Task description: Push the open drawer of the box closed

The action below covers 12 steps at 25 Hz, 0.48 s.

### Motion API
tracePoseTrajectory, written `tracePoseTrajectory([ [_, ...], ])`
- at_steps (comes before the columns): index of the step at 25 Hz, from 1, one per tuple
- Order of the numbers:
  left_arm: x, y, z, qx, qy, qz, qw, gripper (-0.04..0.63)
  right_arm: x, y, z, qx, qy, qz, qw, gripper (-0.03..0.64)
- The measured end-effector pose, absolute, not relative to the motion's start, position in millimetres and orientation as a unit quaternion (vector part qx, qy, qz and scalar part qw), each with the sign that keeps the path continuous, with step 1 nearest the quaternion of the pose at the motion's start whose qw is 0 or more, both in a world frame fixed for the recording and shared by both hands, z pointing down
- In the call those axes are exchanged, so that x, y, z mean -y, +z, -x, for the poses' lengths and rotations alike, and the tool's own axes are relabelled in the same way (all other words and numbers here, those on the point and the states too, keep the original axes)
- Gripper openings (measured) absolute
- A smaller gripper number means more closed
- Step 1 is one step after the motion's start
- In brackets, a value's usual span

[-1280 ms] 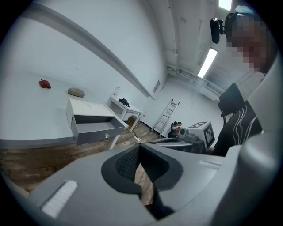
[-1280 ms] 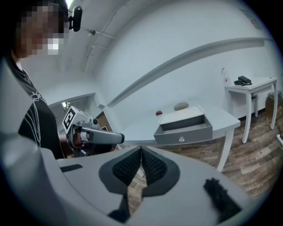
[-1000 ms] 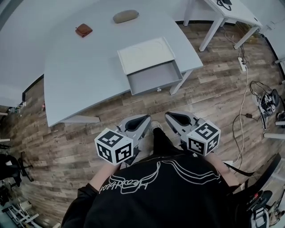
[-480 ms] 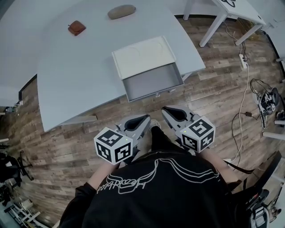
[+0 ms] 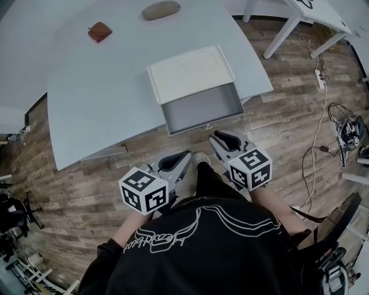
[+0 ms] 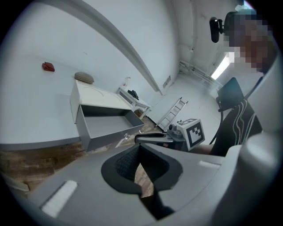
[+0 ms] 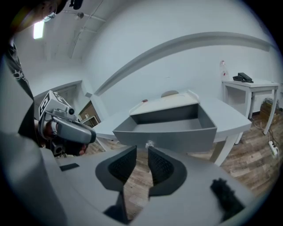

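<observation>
A box with a cream top (image 5: 190,70) stands near the front edge of the grey table (image 5: 98,103). Its grey drawer (image 5: 202,107) is pulled out toward me, empty, with a small knob (image 5: 206,127) on its front. My right gripper (image 5: 215,137) is held just below the drawer front, its pads a narrow gap apart with nothing between them. In the right gripper view the knob (image 7: 149,144) sits just beyond the right gripper (image 7: 141,149). My left gripper (image 5: 185,155) hangs lower and to the left, over the floor, with its tips touching. In the left gripper view the drawer (image 6: 106,126) lies ahead and left of the left gripper (image 6: 139,148).
A red-brown pouch (image 5: 99,31) and a grey oval object (image 5: 160,10) lie at the back of the table. A white table (image 5: 300,14) stands at the upper right. Cables and a power strip (image 5: 320,80) lie on the wooden floor to the right.
The table and box have come closer in the view. Both grippers have moved forward; the right one now sits just below the drawer front.
</observation>
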<state>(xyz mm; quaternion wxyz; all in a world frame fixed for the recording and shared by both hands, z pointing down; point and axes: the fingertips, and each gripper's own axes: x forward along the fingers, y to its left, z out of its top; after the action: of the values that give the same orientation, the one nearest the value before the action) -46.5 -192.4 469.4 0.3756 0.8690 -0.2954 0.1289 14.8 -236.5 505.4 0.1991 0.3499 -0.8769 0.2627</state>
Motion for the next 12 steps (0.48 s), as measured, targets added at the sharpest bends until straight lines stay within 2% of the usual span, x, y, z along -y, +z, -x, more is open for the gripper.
tracePoseTrajectory([
  [12,204.5,475.8,64.7,0.314,0.128,-0.86,0.382,0.008,254.4,524.4,-10.1,0.863,0.267,-0.369,0.218,0.078],
])
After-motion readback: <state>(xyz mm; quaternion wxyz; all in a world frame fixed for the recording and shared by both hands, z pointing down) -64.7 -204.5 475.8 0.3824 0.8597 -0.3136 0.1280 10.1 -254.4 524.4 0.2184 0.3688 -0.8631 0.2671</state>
